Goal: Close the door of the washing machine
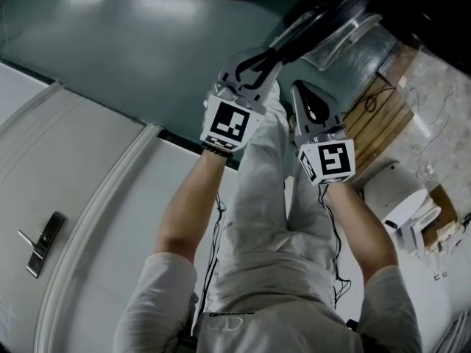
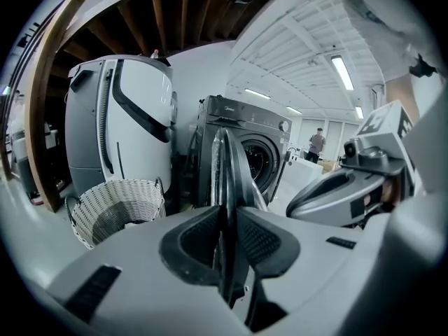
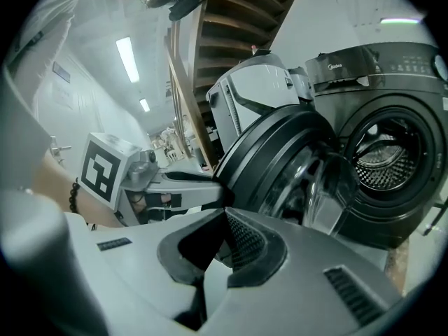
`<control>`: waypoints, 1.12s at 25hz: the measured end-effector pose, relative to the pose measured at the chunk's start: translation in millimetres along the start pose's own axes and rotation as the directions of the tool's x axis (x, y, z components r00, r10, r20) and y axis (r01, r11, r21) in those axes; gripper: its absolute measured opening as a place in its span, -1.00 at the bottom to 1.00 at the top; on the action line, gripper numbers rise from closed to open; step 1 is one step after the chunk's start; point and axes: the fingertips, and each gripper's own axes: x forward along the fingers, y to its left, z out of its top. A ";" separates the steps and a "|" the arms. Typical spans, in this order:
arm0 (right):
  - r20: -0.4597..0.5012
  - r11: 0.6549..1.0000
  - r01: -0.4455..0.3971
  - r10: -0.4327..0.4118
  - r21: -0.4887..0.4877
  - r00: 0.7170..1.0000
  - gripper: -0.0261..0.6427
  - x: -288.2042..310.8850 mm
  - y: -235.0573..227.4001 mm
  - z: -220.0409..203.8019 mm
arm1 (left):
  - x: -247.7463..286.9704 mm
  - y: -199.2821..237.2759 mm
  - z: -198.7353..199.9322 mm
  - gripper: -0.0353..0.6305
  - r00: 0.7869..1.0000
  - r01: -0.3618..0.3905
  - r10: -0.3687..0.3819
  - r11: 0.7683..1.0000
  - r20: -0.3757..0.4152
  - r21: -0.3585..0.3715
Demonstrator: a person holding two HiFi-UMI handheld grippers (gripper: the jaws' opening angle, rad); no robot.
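Note:
The dark washing machine (image 3: 392, 138) stands with its drum open. Its round glass door (image 3: 283, 163) is swung out towards me. In the left gripper view I see the door's rim (image 2: 227, 163) edge-on, running down between the pads. My left gripper (image 2: 227, 242) is shut on that rim, and the head view shows it at the door's edge (image 1: 274, 56). My right gripper (image 3: 222, 228) is shut with nothing in it. It hovers just beside the door's inner face, to the right of the left gripper (image 3: 178, 180).
A white woven basket (image 2: 115, 208) and a tall white appliance (image 2: 122, 117) stand left of the washer. A person (image 2: 317, 142) stands far behind. Below me are a wooden pallet (image 1: 383, 116), a white device (image 1: 397, 197) and a white door with a handle (image 1: 44, 241).

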 end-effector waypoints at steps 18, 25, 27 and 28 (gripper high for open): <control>0.034 0.986 0.143 -0.146 0.087 0.989 -0.89 -60.5 -50.4 -35.5 | 14.9 -65.2 -1.8 -0.65 0.997 -0.021 0.014 0.996 -0.078 -0.092; 0.015 0.984 0.164 -0.166 0.075 0.986 -0.89 -90.4 -65.9 -58.4 | 22.9 -89.9 -0.3 -0.65 0.992 -0.089 0.079 0.991 -0.101 -0.104; 0.008 0.983 0.167 -0.168 0.081 0.986 -0.86 -96.2 -66.7 -65.4 | 25.8 -97.3 -0.1 -0.65 0.991 -0.098 0.086 0.988 -0.104 -0.117; 0.012 0.982 0.170 -0.171 0.088 0.985 -0.85 -98.2 -66.8 -67.0 | 27.3 -101.1 0.2 -0.65 0.991 -0.098 0.085 0.987 -0.106 -0.124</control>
